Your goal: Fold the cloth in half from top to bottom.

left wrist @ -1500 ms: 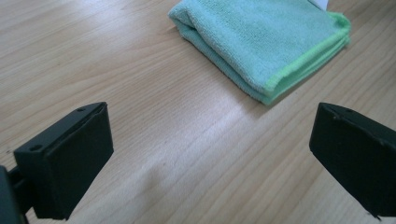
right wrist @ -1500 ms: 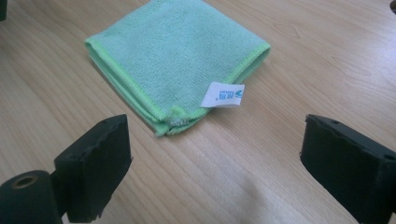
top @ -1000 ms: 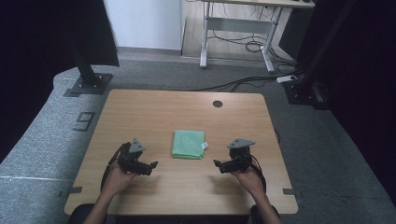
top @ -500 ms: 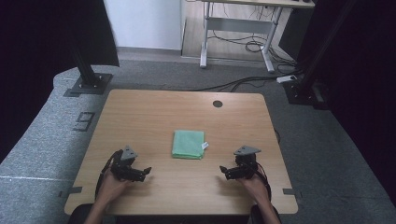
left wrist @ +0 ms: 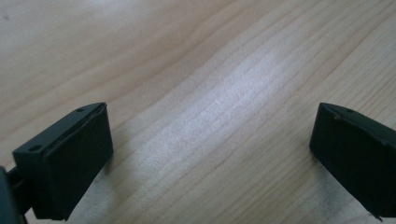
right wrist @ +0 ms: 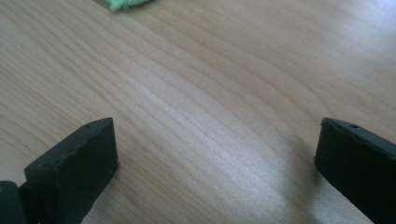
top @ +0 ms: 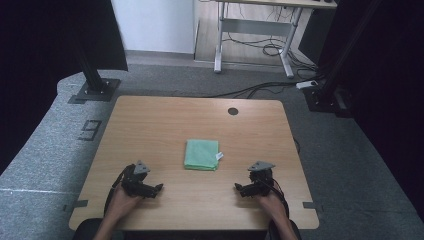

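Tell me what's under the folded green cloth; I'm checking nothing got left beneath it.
The green cloth lies flat on the wooden table, with a small white tag at its right edge. Whatever is beneath it is covered. Both grippers rest apart from it.

green cloth [top: 201, 154] — folded flat, mid-table

Digit 9 [top: 90, 130] marked in tape on grey floor, left of table [top: 150, 120]
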A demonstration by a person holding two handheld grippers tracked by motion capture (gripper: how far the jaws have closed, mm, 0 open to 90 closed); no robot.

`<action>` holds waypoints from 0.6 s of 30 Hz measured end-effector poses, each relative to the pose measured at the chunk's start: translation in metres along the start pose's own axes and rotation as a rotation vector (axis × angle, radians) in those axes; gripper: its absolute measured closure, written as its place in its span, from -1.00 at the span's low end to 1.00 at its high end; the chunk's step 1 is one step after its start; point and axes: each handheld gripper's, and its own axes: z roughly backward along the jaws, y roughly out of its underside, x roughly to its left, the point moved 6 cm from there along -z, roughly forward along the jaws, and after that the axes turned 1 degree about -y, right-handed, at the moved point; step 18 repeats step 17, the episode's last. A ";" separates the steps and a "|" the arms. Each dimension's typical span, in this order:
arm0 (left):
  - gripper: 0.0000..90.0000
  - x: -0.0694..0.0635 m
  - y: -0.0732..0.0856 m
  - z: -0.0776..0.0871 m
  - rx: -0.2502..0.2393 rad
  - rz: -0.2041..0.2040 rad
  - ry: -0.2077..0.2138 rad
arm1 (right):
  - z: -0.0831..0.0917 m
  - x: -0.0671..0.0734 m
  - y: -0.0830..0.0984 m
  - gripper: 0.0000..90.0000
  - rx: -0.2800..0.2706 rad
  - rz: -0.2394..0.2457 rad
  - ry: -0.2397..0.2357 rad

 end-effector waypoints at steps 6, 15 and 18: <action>-1.00 0.000 0.000 -0.001 0.002 0.005 -0.002 | -0.002 0.001 0.000 -1.00 -0.028 -0.010 0.001; -1.00 -0.001 -0.001 -0.001 0.003 0.013 -0.009 | -0.002 0.001 0.000 -1.00 -0.029 -0.011 0.002; -1.00 -0.001 -0.001 -0.001 0.003 0.013 -0.009 | -0.002 0.001 0.000 -1.00 -0.028 -0.013 0.002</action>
